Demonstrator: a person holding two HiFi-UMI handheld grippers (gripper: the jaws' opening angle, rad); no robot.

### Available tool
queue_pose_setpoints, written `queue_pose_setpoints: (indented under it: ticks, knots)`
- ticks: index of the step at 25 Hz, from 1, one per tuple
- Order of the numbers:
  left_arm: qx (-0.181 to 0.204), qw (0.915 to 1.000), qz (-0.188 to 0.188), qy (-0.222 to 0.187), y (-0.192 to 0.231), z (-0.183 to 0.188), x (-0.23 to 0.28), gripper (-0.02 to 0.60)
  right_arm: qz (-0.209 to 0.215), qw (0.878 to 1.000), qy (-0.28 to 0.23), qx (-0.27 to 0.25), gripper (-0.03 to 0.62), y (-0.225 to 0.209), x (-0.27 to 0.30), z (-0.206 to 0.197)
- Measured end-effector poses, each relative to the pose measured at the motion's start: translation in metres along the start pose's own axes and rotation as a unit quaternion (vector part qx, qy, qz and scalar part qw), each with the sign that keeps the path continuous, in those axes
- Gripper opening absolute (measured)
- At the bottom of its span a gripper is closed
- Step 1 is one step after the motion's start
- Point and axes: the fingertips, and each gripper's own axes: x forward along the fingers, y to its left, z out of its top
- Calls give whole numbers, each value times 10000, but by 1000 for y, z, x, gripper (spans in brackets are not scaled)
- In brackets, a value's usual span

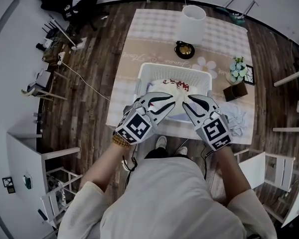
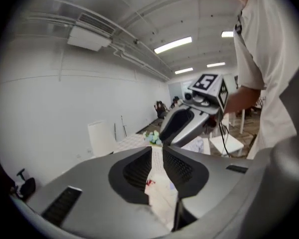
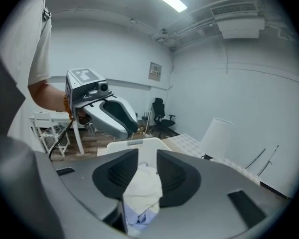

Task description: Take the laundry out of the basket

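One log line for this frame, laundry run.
stage: pre-grasp | left hand-held gripper: open, above laundry | right hand-held gripper: open, above laundry | laundry: in basket

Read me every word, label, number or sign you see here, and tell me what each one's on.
No text reads clearly enough to quote.
tablecloth: cursive lettering on its pink band, too blurred.
laundry in the basket: red print, too small.
wall plaque: too small.
left marker cube, right marker cube: black square codes, no letters.
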Motion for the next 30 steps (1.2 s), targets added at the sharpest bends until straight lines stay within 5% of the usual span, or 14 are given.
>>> queue_pose_setpoints:
  ticks: [5,10,14,18,30]
  knots:
    - [827,9798,-739,1662,8,-61,32,170,638,9903,1132,-502,251,-9,38,-35]
    - [1069,9605,-1153,2298,18,-97,60,170,1094,9674,2035,-1039,326,-15,76,-73]
    - [1370,9374,-1387,2888,26,-139,79,193,1306,9482,2555,-1367,328,-16,102,-98]
    - [1663,9177,-1590,3239,27,-174,96,218,1425,9388,2799,-1417,328,-16,125,-118]
    - [1806,8883,-1823,3810,29,-249,135,258,1812,9172,3229,-1468,334,-6,183,-188]
